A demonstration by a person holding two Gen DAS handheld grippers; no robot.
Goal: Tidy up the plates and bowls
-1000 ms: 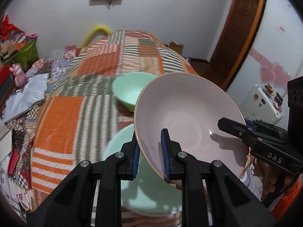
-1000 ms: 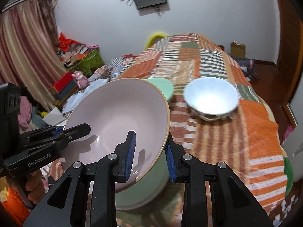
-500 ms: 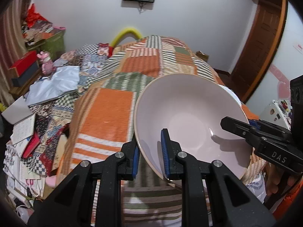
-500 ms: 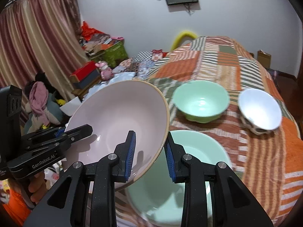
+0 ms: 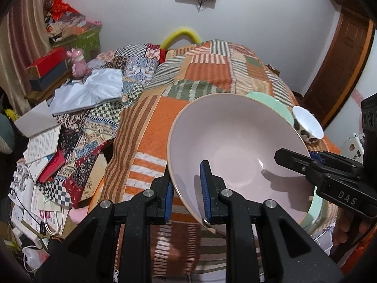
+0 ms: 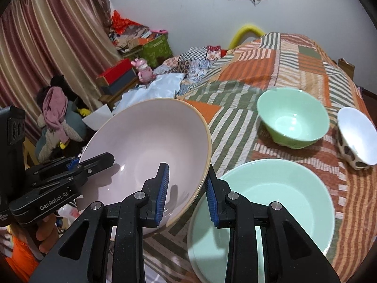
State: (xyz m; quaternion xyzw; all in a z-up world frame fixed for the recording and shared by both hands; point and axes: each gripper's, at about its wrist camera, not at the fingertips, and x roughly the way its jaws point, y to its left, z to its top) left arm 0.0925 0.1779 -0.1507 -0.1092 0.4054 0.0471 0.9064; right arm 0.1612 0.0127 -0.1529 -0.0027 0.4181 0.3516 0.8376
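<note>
A large pale pink bowl (image 5: pixel 235 141) with a tan rim is held in the air by both grippers. My left gripper (image 5: pixel 186 191) is shut on its near-left rim. My right gripper (image 6: pixel 186 188) is shut on its right rim, and the bowl (image 6: pixel 146 148) tilts over the bed's left edge. A wide mint green bowl (image 6: pixel 271 202) lies on the bed below and to the right of it. A smaller green bowl (image 6: pixel 292 118) and a white spotted bowl (image 6: pixel 355 136) sit farther back; both also show in the left wrist view (image 5: pixel 271 103), (image 5: pixel 306 122).
The bowls rest on a patchwork quilt (image 6: pixel 282 54) on a bed. Left of the bed lie books and papers (image 5: pixel 42 146), boxes (image 6: pixel 115 75), a pink toy (image 6: pixel 143 68) and stuffed toys (image 6: pixel 56 118). A curtain (image 6: pixel 47 47) hangs at the left.
Both grippers have carried the pink bowl leftward, off the wide mint bowl and toward the bed's left edge. The grip on the rim is unchanged.
</note>
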